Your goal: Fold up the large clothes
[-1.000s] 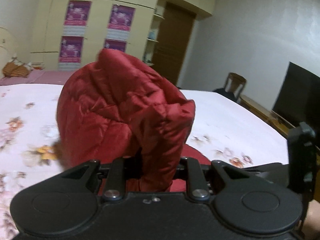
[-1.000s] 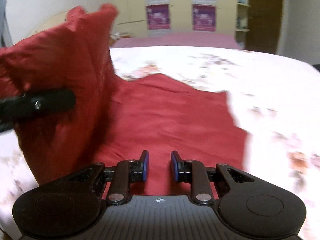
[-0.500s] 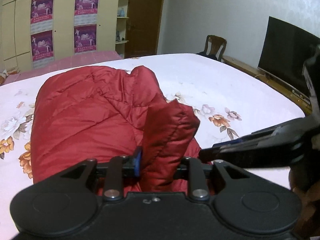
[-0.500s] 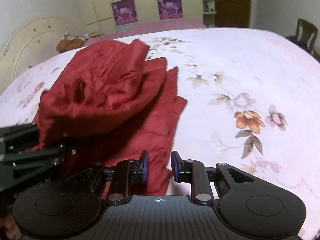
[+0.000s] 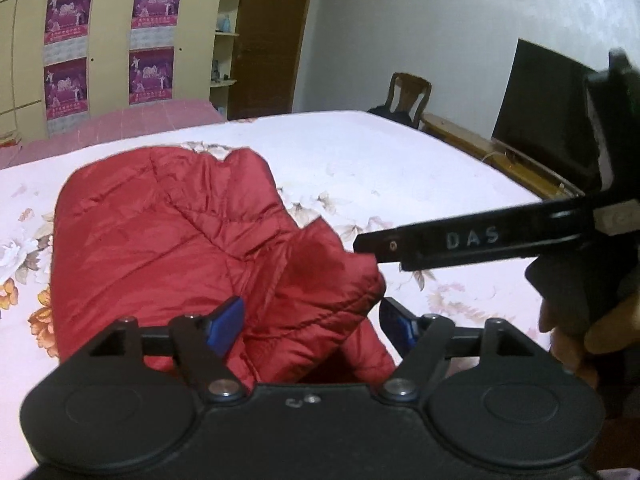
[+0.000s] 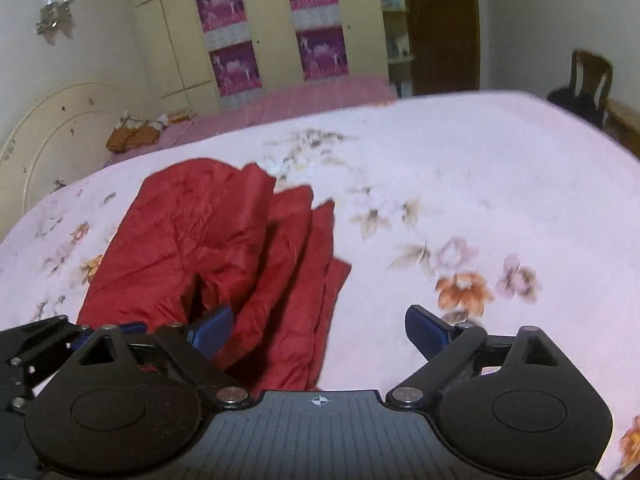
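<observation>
The left gripper (image 5: 314,320) has its two blue fingers (image 5: 226,322) spread wide, and nothing is pinched between them. A puffy fold of the red jacket (image 5: 168,248) bulges up in the gap between the fingers, but neither pad squeezes it. The right gripper (image 6: 320,330) is spread wide too, with its blue fingers (image 6: 424,332) far apart and holding nothing. Its left finger sits over the near edge of the jacket (image 6: 224,240), and its right finger is over the bare bed sheet (image 6: 480,184). In the left view, the right gripper's long black side (image 5: 472,240) reaches in from the right, with its tip just beside the jacket's bumpy corner. The jacket lies in a folded pile on the sheet, which is pale pink with flowers on it. From the right view, several red layers show along the jacket's right edge, stacked like steps. Farther off stand a yellow wardrobe (image 6: 256,20) with purple posters (image 6: 220,4), a brown door (image 5: 272,36), a wooden chair (image 5: 408,96) and a dark TV (image 5: 548,108).
</observation>
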The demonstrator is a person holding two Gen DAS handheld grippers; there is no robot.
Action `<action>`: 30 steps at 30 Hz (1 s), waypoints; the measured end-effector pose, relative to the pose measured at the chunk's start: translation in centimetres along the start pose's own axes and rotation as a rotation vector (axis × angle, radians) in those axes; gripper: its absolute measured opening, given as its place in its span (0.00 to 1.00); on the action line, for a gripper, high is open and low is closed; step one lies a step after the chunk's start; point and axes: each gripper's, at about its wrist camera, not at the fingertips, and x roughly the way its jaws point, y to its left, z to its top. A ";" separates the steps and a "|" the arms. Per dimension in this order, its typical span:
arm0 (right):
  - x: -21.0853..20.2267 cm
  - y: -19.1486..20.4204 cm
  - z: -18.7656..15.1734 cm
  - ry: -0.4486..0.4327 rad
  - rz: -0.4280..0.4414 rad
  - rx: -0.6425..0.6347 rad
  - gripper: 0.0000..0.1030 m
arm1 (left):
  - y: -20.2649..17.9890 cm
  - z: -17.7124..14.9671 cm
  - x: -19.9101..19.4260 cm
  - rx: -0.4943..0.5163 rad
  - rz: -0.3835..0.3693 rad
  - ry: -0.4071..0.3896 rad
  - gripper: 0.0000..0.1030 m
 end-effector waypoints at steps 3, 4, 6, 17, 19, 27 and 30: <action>0.3 0.1 0.2 0.005 -0.003 -0.001 0.89 | -0.1 0.3 -1.4 -0.006 -0.002 -0.030 0.72; 0.3 0.2 0.1 0.007 -0.006 0.002 0.89 | -0.3 0.6 -1.6 -0.009 -0.002 -0.038 0.73; 0.1 0.3 0.1 0.005 -0.006 0.013 0.89 | 0.0 1.1 -2.5 -0.007 0.004 -0.047 0.75; -1.4 3.2 1.0 -0.032 0.033 0.034 0.89 | 8.0 1.3 -6.9 -0.173 0.186 -0.121 0.78; -1.0 4.4 0.6 -0.020 0.049 0.028 0.89 | 10.2 0.6 -6.3 -0.220 0.243 -0.093 0.67; 1.7 7.1 -1.3 0.053 0.065 0.021 0.52 | 13.4 -2.0 -3.2 -0.260 0.204 0.010 0.53; 2.8 6.5 -1.7 0.083 0.058 0.065 0.46 | 12.8 -2.4 -1.6 -0.210 0.172 0.018 0.43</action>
